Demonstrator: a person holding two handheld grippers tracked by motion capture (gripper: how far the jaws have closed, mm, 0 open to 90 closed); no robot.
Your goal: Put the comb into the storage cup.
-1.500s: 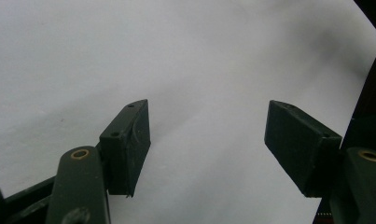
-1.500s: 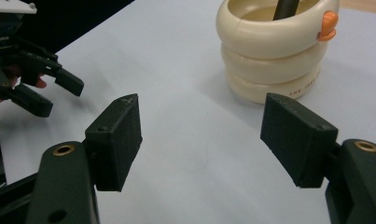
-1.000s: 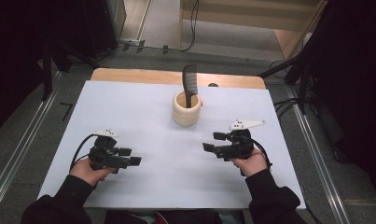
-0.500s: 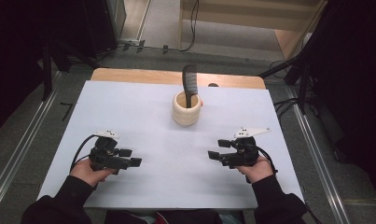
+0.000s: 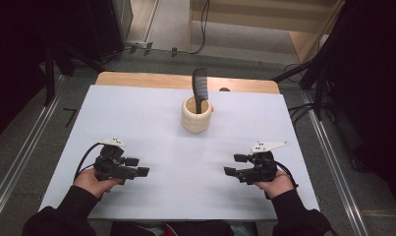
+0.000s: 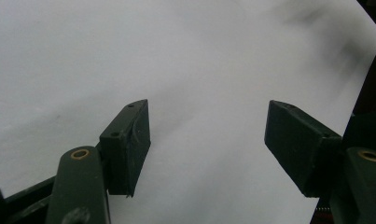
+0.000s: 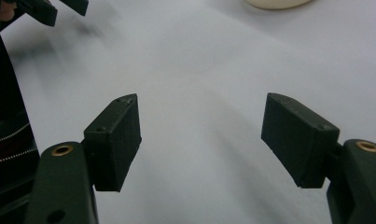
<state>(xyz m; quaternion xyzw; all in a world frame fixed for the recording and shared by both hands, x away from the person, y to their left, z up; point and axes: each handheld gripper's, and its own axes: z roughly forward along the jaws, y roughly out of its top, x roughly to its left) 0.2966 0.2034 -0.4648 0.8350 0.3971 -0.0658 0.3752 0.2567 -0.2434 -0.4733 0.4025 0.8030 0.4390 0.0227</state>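
Note:
A cream cup stands upright at the back middle of the white table, with a black comb sticking up out of it. My left gripper rests low at the front left, held in a hand, jaws open and pointing right with nothing between them. At the front right, my right gripper is open too, pointing left over bare table. The cup's base shows at the top edge of the right gripper view, and the left gripper at its top left.
A wooden strip runs along the table's far edge. Metal rails flank both sides of the table, and cables lie off the right side. The wide white stretch between the two grippers is bare.
My right gripper has drifted right and toward the front edge, sinking nearer the table. The left gripper, cup and comb have kept still.

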